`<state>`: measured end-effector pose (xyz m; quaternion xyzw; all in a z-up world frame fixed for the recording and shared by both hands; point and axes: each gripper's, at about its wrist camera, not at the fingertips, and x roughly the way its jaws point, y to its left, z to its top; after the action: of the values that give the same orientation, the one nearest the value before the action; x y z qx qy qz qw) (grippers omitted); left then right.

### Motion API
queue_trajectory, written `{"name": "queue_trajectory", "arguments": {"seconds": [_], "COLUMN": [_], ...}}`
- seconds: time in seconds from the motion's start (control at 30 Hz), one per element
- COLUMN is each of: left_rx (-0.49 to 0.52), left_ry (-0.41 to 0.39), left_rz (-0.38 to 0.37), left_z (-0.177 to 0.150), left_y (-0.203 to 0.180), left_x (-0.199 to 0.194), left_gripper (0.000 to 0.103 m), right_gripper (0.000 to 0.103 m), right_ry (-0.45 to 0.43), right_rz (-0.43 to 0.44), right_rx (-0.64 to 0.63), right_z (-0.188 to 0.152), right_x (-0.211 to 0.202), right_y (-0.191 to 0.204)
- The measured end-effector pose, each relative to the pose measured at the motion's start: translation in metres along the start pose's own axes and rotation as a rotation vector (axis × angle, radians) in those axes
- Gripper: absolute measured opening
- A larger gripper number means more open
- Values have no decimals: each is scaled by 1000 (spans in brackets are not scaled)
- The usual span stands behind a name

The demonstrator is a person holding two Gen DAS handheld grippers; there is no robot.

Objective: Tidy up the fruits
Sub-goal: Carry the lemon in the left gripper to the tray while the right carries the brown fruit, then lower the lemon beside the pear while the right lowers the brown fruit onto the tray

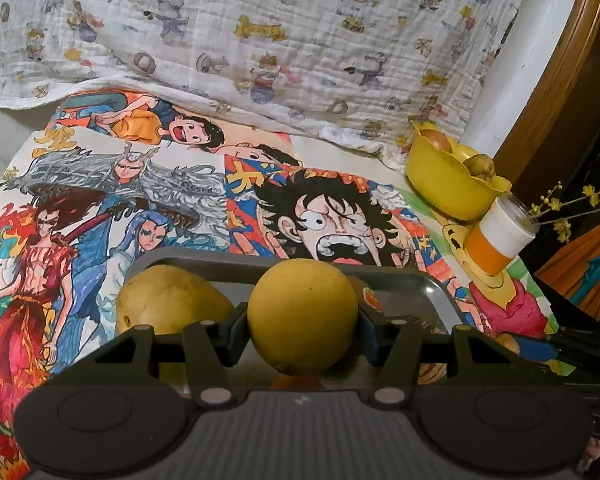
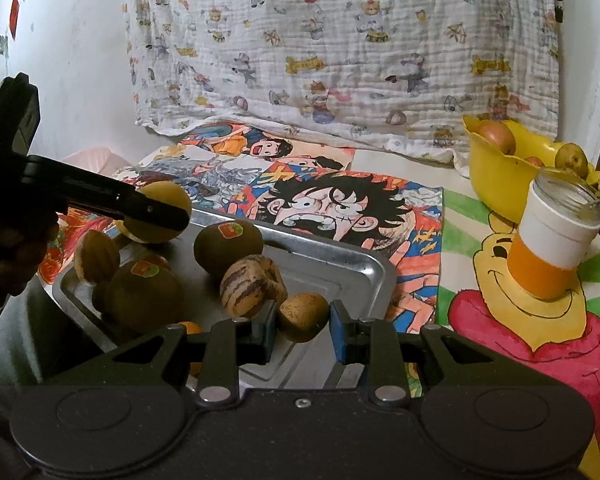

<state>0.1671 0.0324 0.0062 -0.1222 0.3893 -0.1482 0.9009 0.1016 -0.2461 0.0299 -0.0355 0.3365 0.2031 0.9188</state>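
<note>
Left gripper (image 1: 302, 334) clamped on a round yellow fruit (image 1: 302, 316), held above the metal tray (image 1: 428, 300). Right gripper (image 2: 303, 330) pinching a small brown fruit (image 2: 303, 316) over the tray's near corner. Just beyond it, a striped fruit (image 2: 252, 286) and two stickered kiwis (image 2: 228, 246). Far right, a yellow bowl (image 2: 496, 178) with fruit, behind a jar (image 2: 552, 236).

A: Where does the left wrist view sit?
B: Low over the metal tray (image 1: 428, 292), looking forward and down along its fingers, close to the tray, toward the patterned cloth (image 1: 260, 40).
A: And the right wrist view?
B: Also low and tilted down, nearer the tray's (image 2: 340, 268) right corner. Both share the tray, the cloth, the yellow bowl (image 2: 496, 176) and the jar (image 2: 556, 232).
</note>
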Motion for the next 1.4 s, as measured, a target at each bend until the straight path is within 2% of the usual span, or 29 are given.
{"name": "queue_trajectory", "arguments": {"seconds": [1.4], "left_rx": [-23], "left_ry": [25], "left_rz": [24], "left_z": [1], "left_y": [2], "left_x": [17], "left_gripper": [60], "right_gripper": [30], "right_ry": [54], "right_rz": [50], "right_rx": [-1], "right_z": [-9], "right_x": [24], "right_y": [15]}}
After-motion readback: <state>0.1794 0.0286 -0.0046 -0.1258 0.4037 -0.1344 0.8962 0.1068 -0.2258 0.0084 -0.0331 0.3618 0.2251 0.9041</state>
